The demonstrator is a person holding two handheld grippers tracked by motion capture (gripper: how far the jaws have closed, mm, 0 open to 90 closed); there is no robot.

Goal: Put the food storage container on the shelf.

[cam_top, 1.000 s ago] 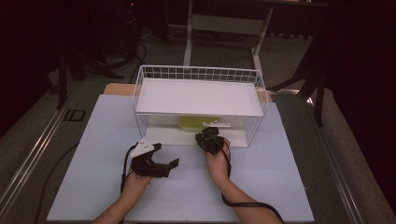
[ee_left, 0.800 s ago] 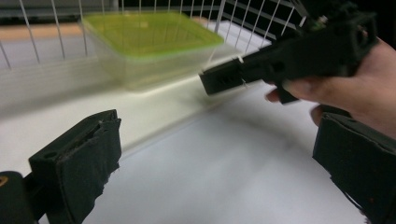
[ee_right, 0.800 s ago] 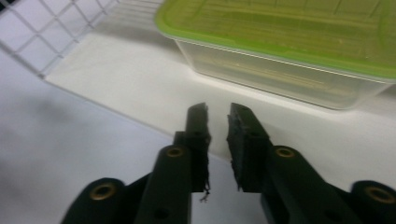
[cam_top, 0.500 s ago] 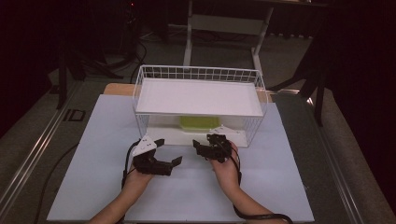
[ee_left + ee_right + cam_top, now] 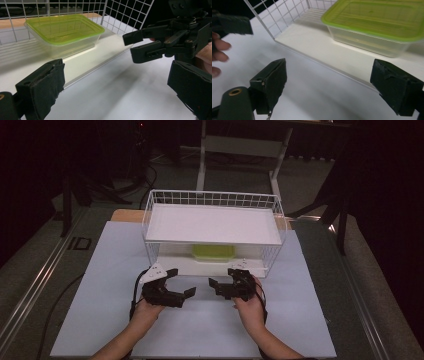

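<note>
Hovering before the wire rack [image 5: 272, 222], both grippers' jaws are spread.
Left gripper [image 5: 181, 281] and right gripper [image 5: 217, 287] face each other near the green-lidded container [image 5: 214, 252] on the rack's lower shelf.

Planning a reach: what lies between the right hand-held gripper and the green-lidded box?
Only bare table, then bare white shelf, up to the box; right gripper view.

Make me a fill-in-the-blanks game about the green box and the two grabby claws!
1. The lid of the plastic box is ____.
2. The box sits on the ____ shelf of the wire rack.
3. The jaws of the left gripper and the right gripper are both ____.
4. Both grippers rest on the white ____.

Missing words: green; lower; open; mat
</note>
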